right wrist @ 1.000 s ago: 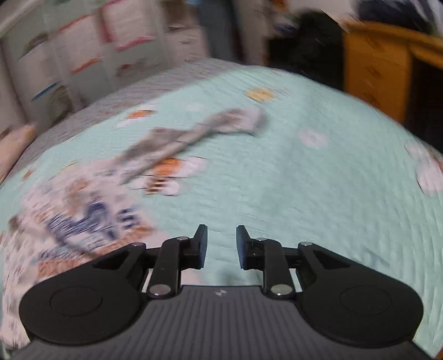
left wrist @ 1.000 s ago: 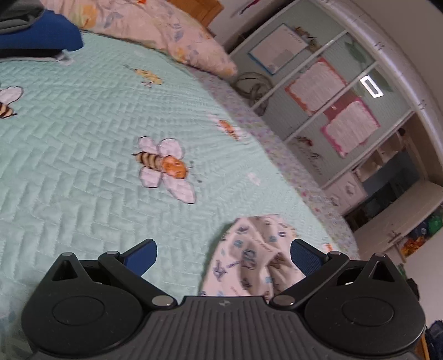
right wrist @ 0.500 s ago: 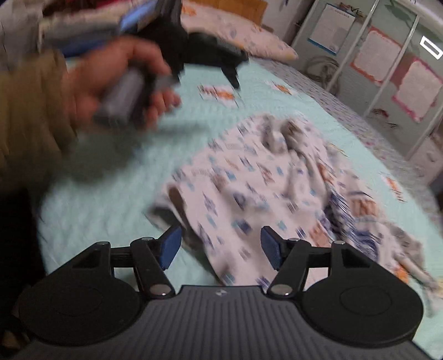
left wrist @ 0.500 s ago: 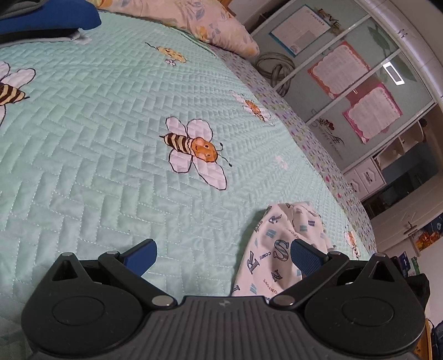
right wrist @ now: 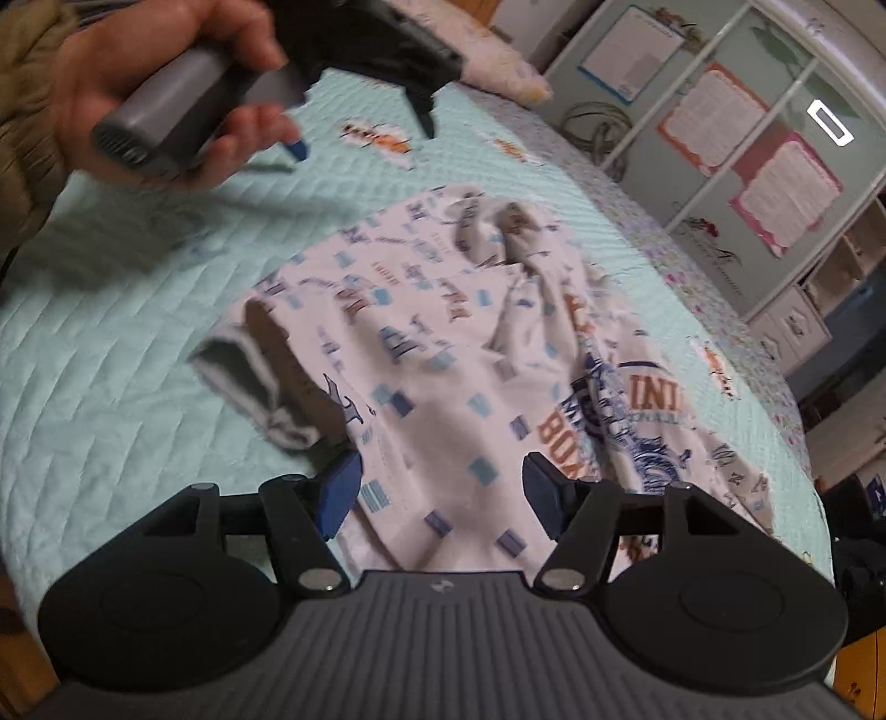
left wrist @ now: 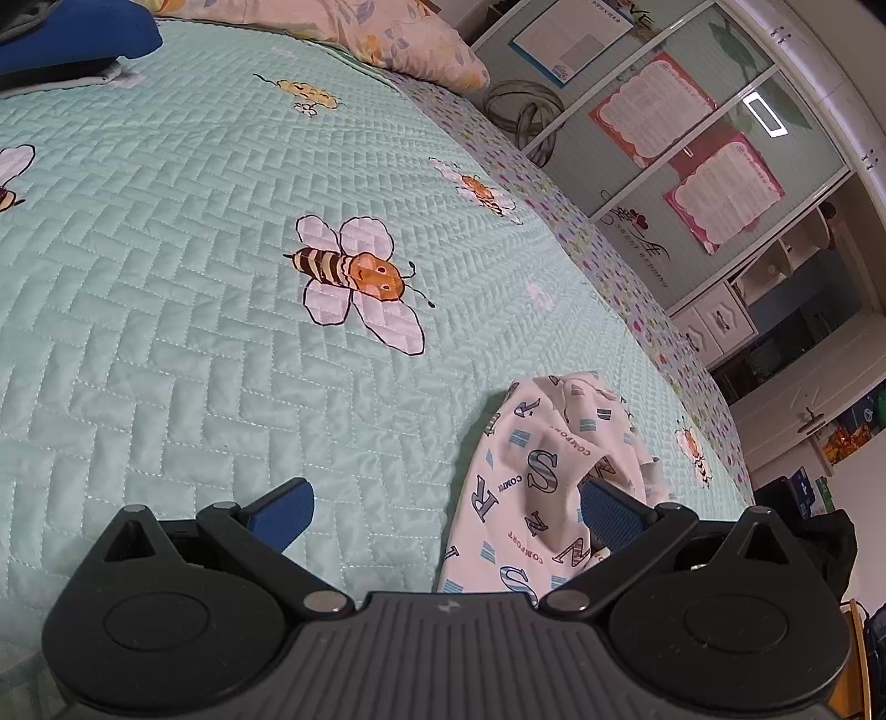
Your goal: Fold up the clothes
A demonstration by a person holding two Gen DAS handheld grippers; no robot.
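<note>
The right tool (right wrist: 440, 490) has swung round: a second ago it looked across bare bed with its jaws nearly together, and now it looks down on the garment (right wrist: 443, 354). Its jaws have just been opening and now stand spread. Cloth lies under the gap between them, but the pads do not press on it, so nothing is pinched. I judge that folding has not really begun; the garment is still rumpled, and the right tool seems ready to take the near hem.

The left tool (left wrist: 443, 507) has hardly moved. Its jaws are wide apart and hold nothing; a fold of the garment (left wrist: 548, 482) lies just beside its right finger (left wrist: 614, 509).

The garment lies on the green quilted bed (right wrist: 111, 387), well short of the pillow (left wrist: 354, 33) at the far end.

The right wrist view shows almost the whole garment: a grey cuff (right wrist: 249, 376) toward the person's side and a printed emblem (right wrist: 637, 410) toward the wardrobe side. It also shows the left hand (right wrist: 144, 94) gripping its tool's handle above the bed. The left wrist view shows only one bunched end of the cloth, but the bee (left wrist: 354, 277) on the quilt is sharp there.
</note>
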